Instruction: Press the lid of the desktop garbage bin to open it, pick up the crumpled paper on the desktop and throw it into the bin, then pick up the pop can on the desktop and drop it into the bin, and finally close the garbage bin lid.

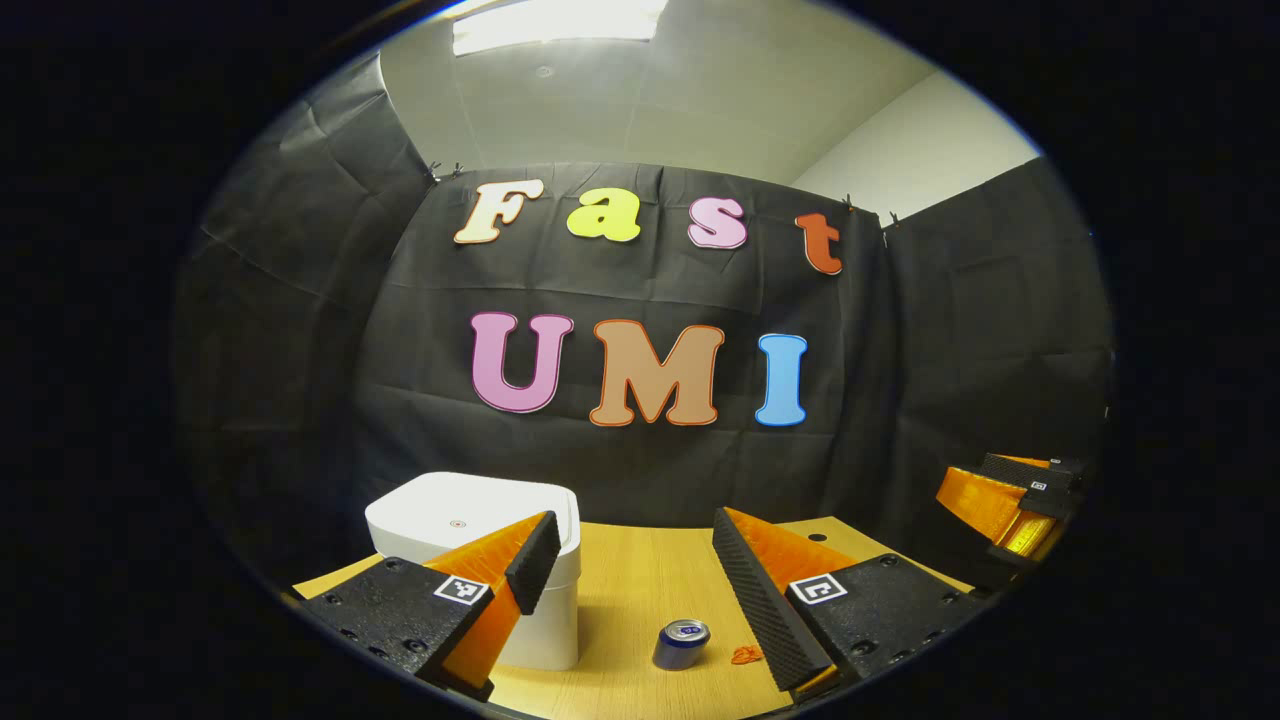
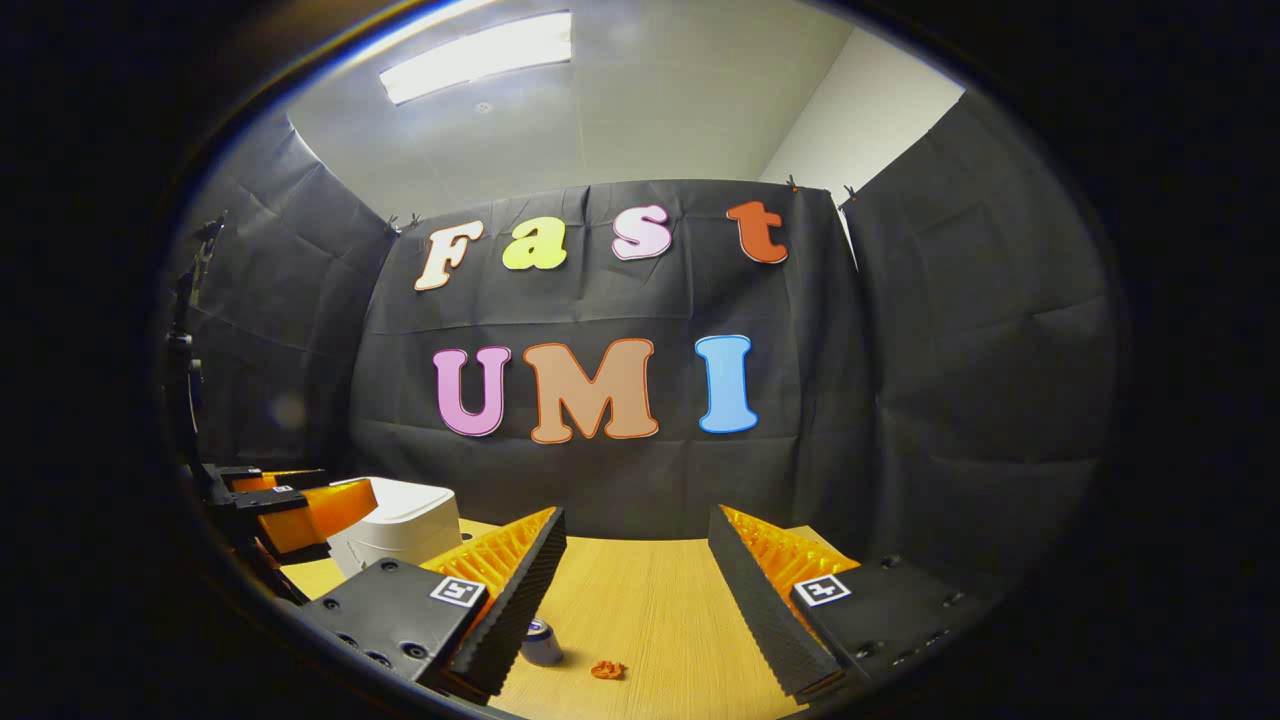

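Note:
A white desktop bin (image 1: 475,560) with its lid down stands at the left of the wooden table (image 1: 640,580); its corner shows again as the bin (image 2: 400,530). A pop can (image 1: 682,643) stands upright on the table, with a small orange crumpled paper (image 1: 746,655) just right of it. The can (image 2: 541,643) and the paper (image 2: 607,669) lie low in the right gripper view too. My left gripper (image 1: 632,570) hovers open above the table, its left finger in front of the bin. My right gripper (image 2: 636,575) is open over the table with nothing in it.
The black cloth wall closes the booth behind and on both sides of the table. The right gripper (image 1: 1010,500) shows at the far right of the left gripper view, and the left gripper (image 2: 290,505) at the far left of the right gripper view.

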